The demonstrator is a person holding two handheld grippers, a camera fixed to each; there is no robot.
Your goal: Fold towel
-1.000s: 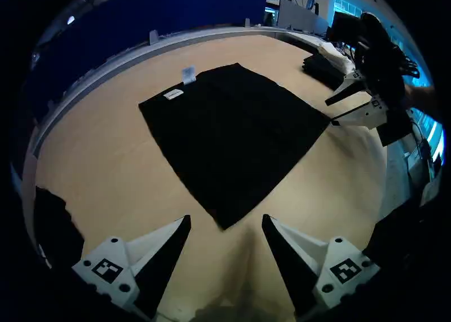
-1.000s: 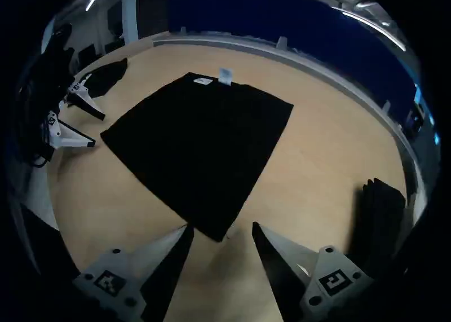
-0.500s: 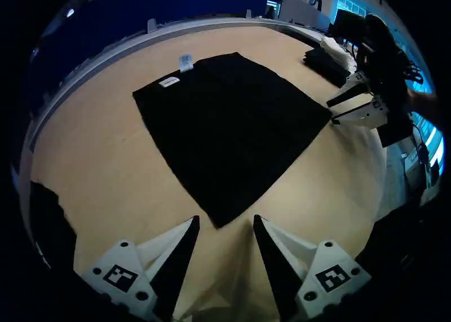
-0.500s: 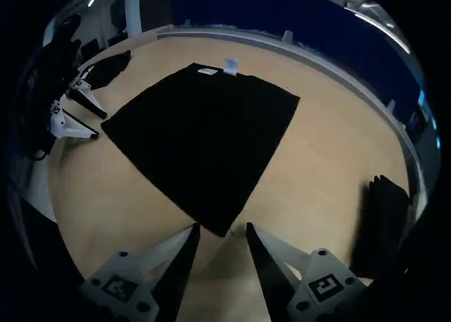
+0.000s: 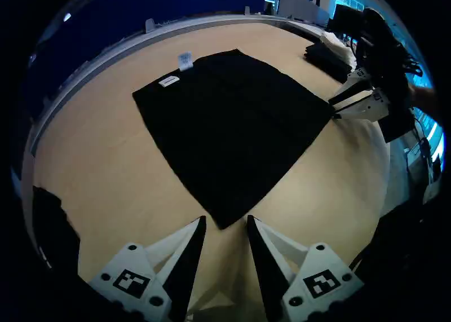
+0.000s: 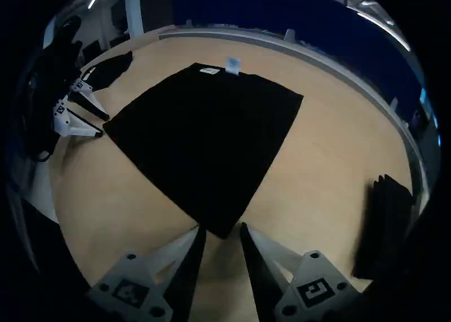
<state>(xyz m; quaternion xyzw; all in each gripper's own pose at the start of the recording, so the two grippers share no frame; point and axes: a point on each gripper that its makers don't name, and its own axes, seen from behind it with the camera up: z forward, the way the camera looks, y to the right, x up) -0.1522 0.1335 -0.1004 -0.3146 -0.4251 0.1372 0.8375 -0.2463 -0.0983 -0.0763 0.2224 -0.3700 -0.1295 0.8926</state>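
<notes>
Black towel (image 5: 231, 124) lies spread flat on the wooden table (image 5: 101, 164), with one near corner pointing straight into each gripper. Left gripper (image 5: 225, 223) and right gripper (image 6: 221, 229) are equally near, held low and level. Each has its fingers narrowly parted astride its corner. Contact with the cloth is uncertain, probably none yet.

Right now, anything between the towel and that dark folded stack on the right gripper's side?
Nothing. In the right gripper view, bare wooden tabletop runs between the black towel and the stack of dark folded cloths.
</notes>
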